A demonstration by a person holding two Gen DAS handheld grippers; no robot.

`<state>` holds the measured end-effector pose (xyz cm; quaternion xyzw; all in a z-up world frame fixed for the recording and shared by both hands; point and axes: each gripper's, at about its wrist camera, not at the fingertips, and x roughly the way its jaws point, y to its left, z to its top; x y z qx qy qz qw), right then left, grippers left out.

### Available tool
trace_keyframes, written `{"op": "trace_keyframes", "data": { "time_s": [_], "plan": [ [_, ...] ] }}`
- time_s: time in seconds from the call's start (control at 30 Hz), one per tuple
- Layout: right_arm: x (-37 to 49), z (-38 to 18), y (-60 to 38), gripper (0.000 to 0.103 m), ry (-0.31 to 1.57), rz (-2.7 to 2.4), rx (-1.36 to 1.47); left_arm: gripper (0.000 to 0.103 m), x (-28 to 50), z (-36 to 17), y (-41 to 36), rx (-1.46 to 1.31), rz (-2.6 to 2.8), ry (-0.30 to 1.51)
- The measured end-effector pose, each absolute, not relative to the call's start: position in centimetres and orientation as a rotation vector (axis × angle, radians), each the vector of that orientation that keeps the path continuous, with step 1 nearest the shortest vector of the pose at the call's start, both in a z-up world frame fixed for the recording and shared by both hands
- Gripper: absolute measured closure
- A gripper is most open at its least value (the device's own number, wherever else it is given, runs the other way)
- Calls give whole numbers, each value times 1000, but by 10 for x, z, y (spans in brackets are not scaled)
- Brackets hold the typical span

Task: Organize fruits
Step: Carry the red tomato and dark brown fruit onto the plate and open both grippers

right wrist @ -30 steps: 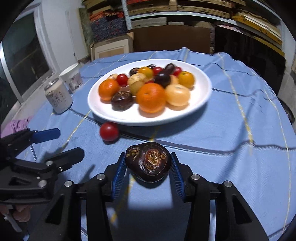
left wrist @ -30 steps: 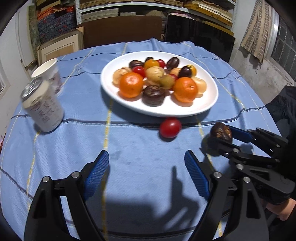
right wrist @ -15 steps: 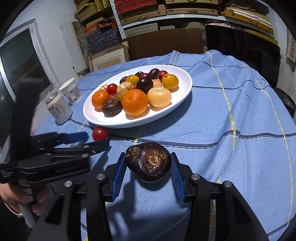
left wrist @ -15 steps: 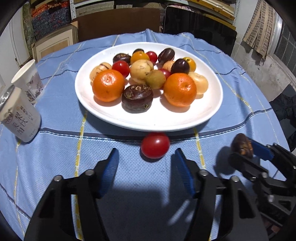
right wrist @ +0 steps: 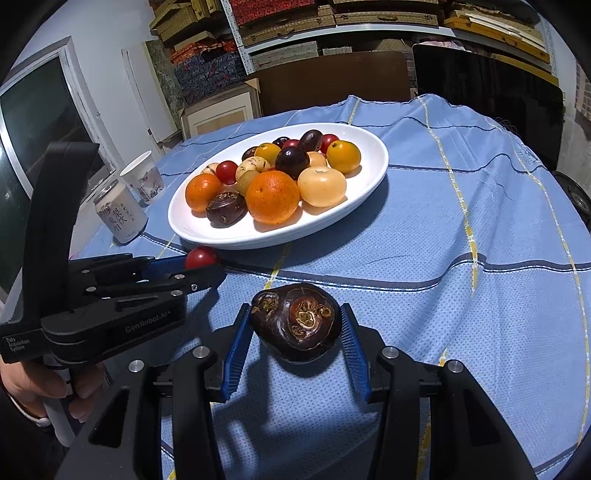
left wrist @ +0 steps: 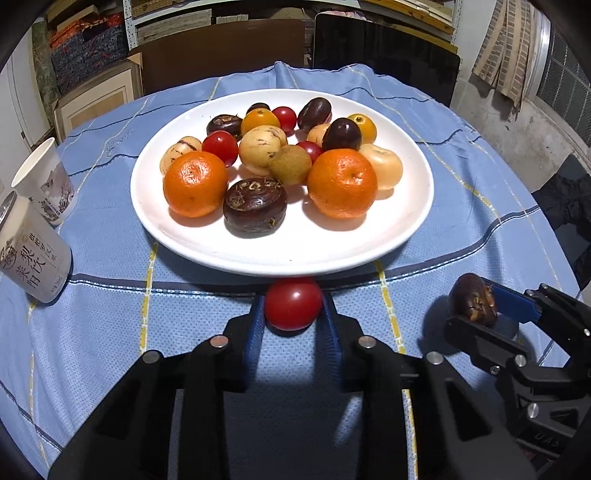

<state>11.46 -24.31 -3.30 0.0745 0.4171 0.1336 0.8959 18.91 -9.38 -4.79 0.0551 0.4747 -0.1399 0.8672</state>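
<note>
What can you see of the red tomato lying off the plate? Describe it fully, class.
The red tomato is small, round, smooth and glossy, with a soft highlight. It sits on the blue tablecloth just in front of the white plate, at its near rim. The left gripper has its blue pads on both sides of it, apparently touching.

A: What sort of place?
B: Home storeroom w/ a dining table. Round table under blue checked cloth [left wrist: 110, 325], metal shelves w/ stacked woven boxes [right wrist: 288, 22], framed pictures [left wrist: 96, 99] leaning at the wall.
A: Lived-in?
B: Yes, printed paper cup [left wrist: 44, 181], white drink can [left wrist: 31, 254].
</note>
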Motion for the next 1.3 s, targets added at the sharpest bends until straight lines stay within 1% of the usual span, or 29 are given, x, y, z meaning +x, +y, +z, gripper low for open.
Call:
{"op": "trace_keyframes", "data": {
  "time_s": [0.3, 0.6, 0.93, 1.3],
  "plan": [
    [113, -29, -241, 55, 854, 278, 149, 74, 172, -32, -76, 91, -290, 974],
    [106, -5, -232, 55, 821, 282, 127, 74, 155, -4, -58, 70, -286, 926],
    [113, 27, -226, 55, 776, 273, 65, 74, 155, 20, -60, 74, -303, 884],
    [127, 29, -223, 55, 780, 285, 51, 74, 162, 32, -69, 97, -311, 863]
  ]
}}
